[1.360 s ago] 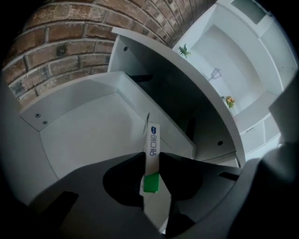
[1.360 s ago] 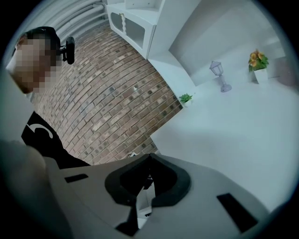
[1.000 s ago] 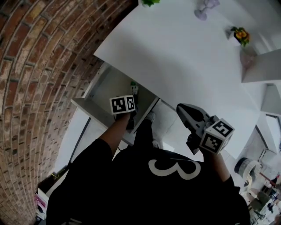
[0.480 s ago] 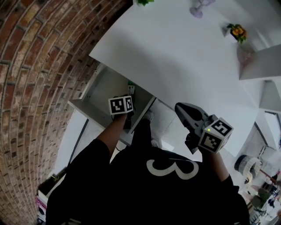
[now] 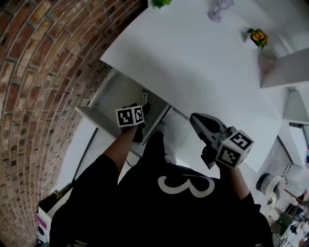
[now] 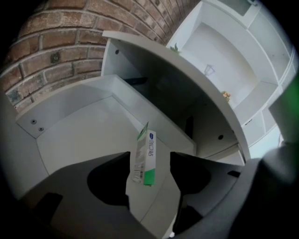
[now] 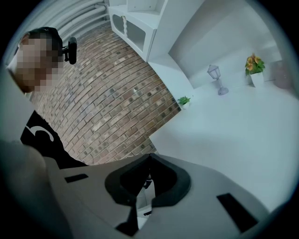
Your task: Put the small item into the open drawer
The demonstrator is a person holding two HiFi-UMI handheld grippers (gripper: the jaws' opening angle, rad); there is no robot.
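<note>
A small white and green box (image 6: 145, 156) stands upright and slightly tilted between the jaws of my left gripper (image 6: 149, 163). Those jaws are opening, and a gap shows on each side of the box. Below it lies the open white drawer (image 6: 79, 126). In the head view the left gripper's marker cube (image 5: 129, 116) hangs over the drawer (image 5: 113, 94), and the box (image 5: 145, 94) peeks out beyond it. My right gripper (image 5: 197, 120) is held off to the right in front of the cabinet, shut with nothing between its jaws (image 7: 148, 161).
The white cabinet top (image 5: 203, 62) juts over the back of the drawer. It carries a small green plant (image 5: 159, 3), a lamp ornament (image 5: 215, 9) and a pot of orange flowers (image 5: 257, 36). A brick wall (image 5: 43, 82) runs along the left.
The left gripper's marker cube has drifted slightly to the left over the drawer. The right gripper has kept its place.
</note>
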